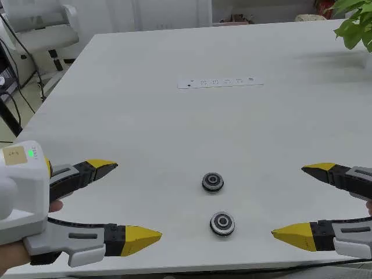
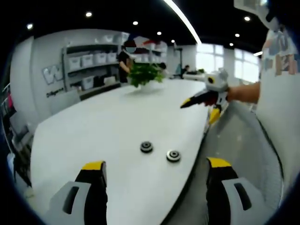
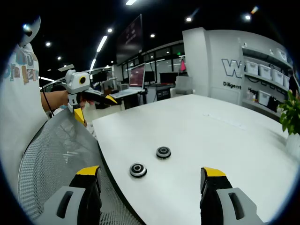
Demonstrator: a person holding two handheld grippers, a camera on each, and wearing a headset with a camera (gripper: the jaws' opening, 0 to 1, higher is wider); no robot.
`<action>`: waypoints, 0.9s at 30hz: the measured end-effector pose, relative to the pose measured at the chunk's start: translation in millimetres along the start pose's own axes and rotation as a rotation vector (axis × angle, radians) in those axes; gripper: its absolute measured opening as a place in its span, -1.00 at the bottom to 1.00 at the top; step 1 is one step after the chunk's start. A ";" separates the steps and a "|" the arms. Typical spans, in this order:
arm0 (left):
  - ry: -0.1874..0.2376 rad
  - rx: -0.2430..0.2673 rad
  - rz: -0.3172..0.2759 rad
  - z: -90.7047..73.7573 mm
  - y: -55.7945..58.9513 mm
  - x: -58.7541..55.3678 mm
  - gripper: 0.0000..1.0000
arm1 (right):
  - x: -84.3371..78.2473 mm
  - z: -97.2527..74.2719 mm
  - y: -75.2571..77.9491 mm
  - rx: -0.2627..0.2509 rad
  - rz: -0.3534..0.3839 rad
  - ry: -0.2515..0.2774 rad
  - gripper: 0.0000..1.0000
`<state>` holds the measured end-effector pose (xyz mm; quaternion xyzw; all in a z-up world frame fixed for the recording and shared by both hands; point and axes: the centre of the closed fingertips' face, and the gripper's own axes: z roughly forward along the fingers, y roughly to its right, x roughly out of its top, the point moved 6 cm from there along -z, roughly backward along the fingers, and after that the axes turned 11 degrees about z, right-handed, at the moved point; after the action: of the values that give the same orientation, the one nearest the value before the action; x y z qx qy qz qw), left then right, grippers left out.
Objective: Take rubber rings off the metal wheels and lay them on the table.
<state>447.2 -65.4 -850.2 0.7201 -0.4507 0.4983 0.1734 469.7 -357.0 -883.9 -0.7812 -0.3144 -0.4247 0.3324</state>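
Note:
Two small metal wheels with black rubber rings lie flat on the white table (image 1: 174, 116). One wheel (image 1: 213, 182) sits farther in; the other wheel (image 1: 222, 223) is close to the front edge. My left gripper (image 1: 138, 200) hovers open to their left, and my right gripper (image 1: 287, 201) hovers open to their right, both empty and apart from the wheels. In the left gripper view, the two wheels (image 2: 146, 147) (image 2: 173, 156) lie ahead of the yellow-tipped jaws. The right gripper view has them (image 3: 163, 152) (image 3: 138, 169) ahead of its jaws too.
A flush white socket panel (image 1: 220, 82) sits mid-table. A green plant (image 1: 354, 23) stands at the far right corner, and a chair (image 1: 40, 29) is beyond the far left corner. The table's front edge runs just below the near wheel.

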 end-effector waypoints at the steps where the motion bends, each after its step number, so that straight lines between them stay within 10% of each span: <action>1: 0.000 0.000 0.000 0.1 -0.1 0.0 0.77 | 0.4 -0.2 0.3 0.001 0.002 0.005 0.67; 27: 0.000 0.009 0.001 -0.3 -2.6 -0.1 0.78 | 3.6 2.6 0.3 0.004 -0.048 0.004 0.71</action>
<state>449.1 -63.8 -849.6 0.7206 -0.4490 0.5003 0.1698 472.7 -354.4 -881.9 -0.7719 -0.3332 -0.4335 0.3243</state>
